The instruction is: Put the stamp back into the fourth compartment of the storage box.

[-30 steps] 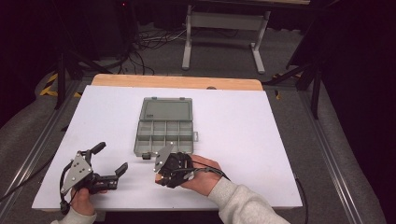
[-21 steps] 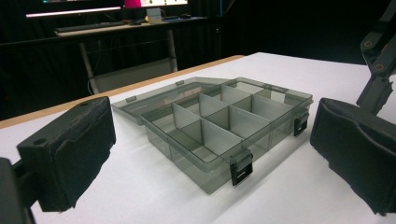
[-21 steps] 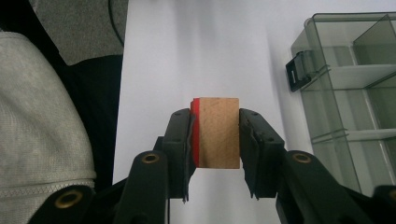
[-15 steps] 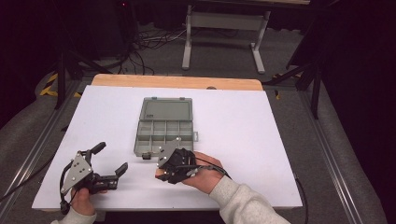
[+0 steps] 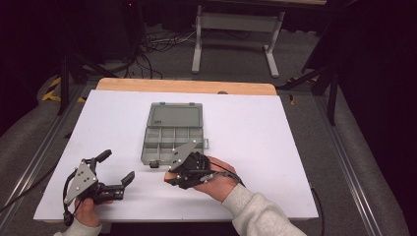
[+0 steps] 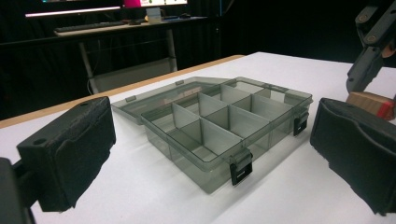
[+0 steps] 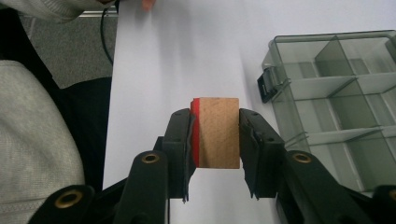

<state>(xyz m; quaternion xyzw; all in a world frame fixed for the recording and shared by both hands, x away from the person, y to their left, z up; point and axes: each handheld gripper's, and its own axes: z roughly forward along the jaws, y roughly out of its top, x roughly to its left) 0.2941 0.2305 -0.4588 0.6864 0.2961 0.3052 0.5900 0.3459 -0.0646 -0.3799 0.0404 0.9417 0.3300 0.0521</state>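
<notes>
Wooden block (image 7: 218,132), red on one face, clamped between both pads of right gripper (image 7: 215,140), held just above white table (image 5: 275,147) near its front edge. In the left gripper view, same block (image 6: 371,103) at far right, close over the table surface, beside the organizer's front corner. Right gripper (image 5: 169,178) in the high view just in front of the box's near right corner, hand (image 5: 216,182) and grey sleeve (image 5: 255,216) coming in from the bottom edge.

Left gripper (image 5: 118,167) off to the left near the front edge, well apart from the block, jaws spread wide with nothing between them; black pads (image 6: 70,154) at either side of its own view, bare table between.

Farther on, smoky clear compartment box (image 5: 172,142) lying open at mid-table, lid (image 5: 176,115) folded flat behind, dividers upright, compartments looking empty, two black latches (image 6: 241,170) on the front wall. Front-left latch (image 7: 268,84) also seen from the right gripper, just beside the block.

Beyond the table's wooden far edge (image 5: 187,86), dark floor with cables (image 5: 152,59) and a grey stand frame (image 5: 236,34).
</notes>
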